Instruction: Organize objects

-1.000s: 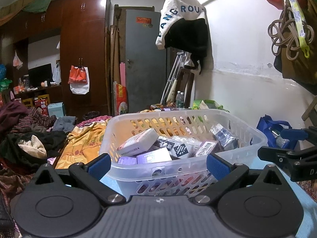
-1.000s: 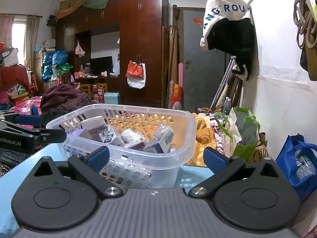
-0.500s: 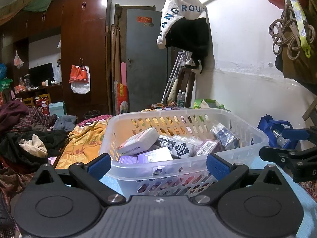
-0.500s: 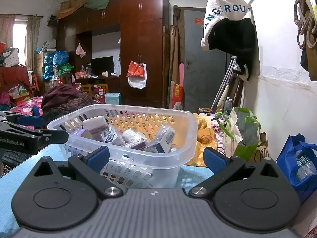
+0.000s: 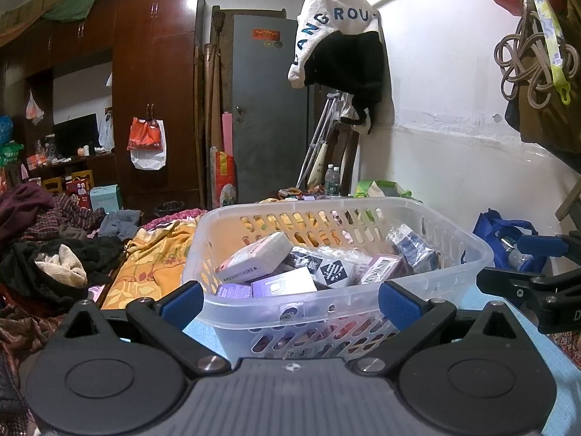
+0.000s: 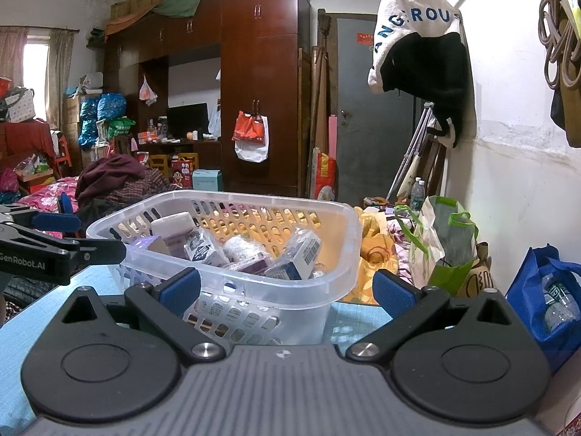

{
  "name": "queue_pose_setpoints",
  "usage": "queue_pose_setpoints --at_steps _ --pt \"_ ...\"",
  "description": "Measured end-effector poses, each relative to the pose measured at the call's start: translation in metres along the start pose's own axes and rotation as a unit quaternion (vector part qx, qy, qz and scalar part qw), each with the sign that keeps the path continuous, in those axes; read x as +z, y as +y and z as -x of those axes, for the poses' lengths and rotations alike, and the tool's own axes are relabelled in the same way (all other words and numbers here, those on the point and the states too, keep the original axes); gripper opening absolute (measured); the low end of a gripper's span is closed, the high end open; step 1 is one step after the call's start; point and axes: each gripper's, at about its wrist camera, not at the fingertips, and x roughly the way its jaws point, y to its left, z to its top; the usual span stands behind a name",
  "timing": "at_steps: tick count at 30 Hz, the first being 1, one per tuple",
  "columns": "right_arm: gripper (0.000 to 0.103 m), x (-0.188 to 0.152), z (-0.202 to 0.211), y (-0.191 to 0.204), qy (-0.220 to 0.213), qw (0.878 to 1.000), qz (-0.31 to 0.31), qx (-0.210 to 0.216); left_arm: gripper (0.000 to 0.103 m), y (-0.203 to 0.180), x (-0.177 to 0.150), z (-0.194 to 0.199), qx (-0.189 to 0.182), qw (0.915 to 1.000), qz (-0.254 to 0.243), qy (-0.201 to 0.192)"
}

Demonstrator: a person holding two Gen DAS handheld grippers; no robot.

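A clear perforated plastic basket (image 5: 472,243) (image 6: 337,254) stands on a light blue tabletop (image 6: 352,318) and holds several small boxes and packets, among them a white box (image 5: 254,256) and a purple box (image 5: 283,283). My left gripper (image 5: 290,303) stands open just in front of the basket with nothing between its fingers. My right gripper (image 6: 287,289) is also open and empty, facing the basket's near right corner. Each gripper shows at the edge of the other's view: the right gripper (image 5: 533,272), the left gripper (image 6: 54,243).
Beyond the table lie a yellow blanket (image 5: 152,258) and heaps of clothes (image 5: 40,247). A blue bag (image 6: 544,290) and a green-handled bag (image 6: 443,247) sit by the white wall at right. A brown wardrobe (image 6: 261,83) and grey door (image 5: 268,109) stand behind.
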Motion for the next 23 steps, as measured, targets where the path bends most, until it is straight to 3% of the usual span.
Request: queue_pose_setpoints --at_steps 19,23 --pt "0.103 -0.0022 -0.0011 -0.0010 0.003 1.000 0.002 0.001 0.103 -0.0057 0.0006 0.0005 -0.008 0.9999 -0.008 -0.005" --pt "0.103 -0.0026 -0.0015 -0.0010 0.004 1.000 0.001 -0.001 0.103 -0.0085 -0.0015 0.0036 0.007 0.9998 -0.015 -0.013"
